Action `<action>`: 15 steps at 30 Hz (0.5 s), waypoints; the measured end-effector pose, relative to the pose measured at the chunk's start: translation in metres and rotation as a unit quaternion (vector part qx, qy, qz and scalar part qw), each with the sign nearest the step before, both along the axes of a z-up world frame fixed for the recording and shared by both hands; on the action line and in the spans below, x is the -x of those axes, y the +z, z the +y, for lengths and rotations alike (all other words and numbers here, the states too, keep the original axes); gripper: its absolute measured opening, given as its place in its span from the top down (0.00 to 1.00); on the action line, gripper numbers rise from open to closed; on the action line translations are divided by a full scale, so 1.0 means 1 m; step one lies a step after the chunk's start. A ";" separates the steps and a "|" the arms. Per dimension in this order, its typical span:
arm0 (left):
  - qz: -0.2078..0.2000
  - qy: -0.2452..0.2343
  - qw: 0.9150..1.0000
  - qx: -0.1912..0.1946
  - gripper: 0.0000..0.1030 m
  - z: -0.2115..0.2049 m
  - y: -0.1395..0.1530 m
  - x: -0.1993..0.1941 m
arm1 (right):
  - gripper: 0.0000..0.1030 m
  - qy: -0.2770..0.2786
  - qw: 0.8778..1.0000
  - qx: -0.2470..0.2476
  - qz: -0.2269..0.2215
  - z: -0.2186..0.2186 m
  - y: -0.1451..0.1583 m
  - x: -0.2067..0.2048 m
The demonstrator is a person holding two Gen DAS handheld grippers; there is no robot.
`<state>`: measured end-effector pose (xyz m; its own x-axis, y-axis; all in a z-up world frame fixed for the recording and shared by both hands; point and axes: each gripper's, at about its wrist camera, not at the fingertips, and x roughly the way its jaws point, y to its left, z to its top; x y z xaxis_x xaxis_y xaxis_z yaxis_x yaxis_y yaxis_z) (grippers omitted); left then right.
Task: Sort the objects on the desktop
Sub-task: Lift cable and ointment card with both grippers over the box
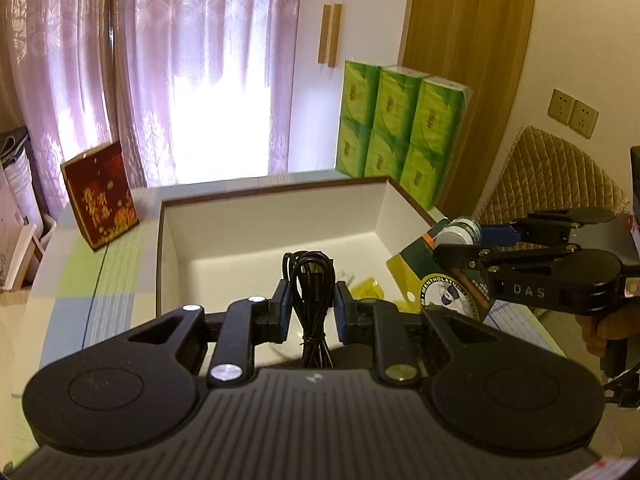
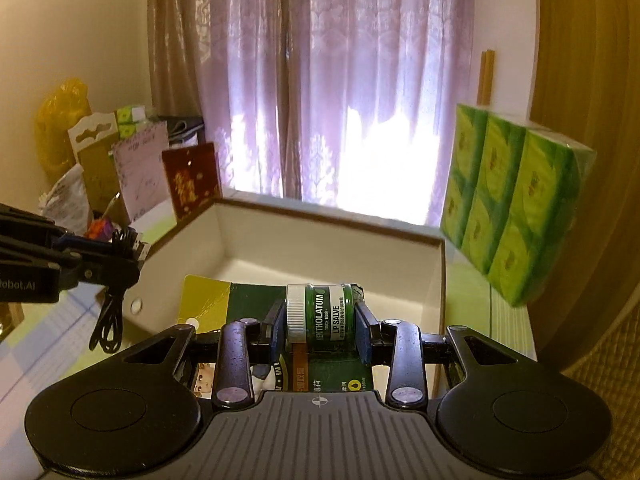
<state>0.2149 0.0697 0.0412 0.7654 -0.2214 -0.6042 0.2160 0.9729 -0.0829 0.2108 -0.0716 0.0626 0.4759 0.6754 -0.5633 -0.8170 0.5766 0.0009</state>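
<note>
Lip salve card (image 2: pixel 256 304): lower part hidden behind right gripper (image 2: pixel 320 326). Box (image 1: pixel 280 216) floor partly masked by cable bundle (image 1: pixel 312 280).

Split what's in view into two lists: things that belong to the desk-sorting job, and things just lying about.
Part of the job:
- black cable, shut in the left gripper
- lip salve pack, shut in the right gripper
- open white box

Just lying about:
- green tissue packs
- red card standing on the table
- clutter of papers and bags by the wall
</note>
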 end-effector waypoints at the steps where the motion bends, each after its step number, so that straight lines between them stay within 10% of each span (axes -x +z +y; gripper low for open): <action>1: -0.002 -0.002 1.000 0.000 0.83 0.000 0.001 -0.005 | 0.69 -0.001 1.000 -0.001 0.000 0.003 0.000 -0.003; 15: 0.034 0.003 0.999 0.006 0.83 0.006 -0.015 -0.090 | 0.68 -0.012 0.999 0.029 0.019 0.065 -0.022 -0.067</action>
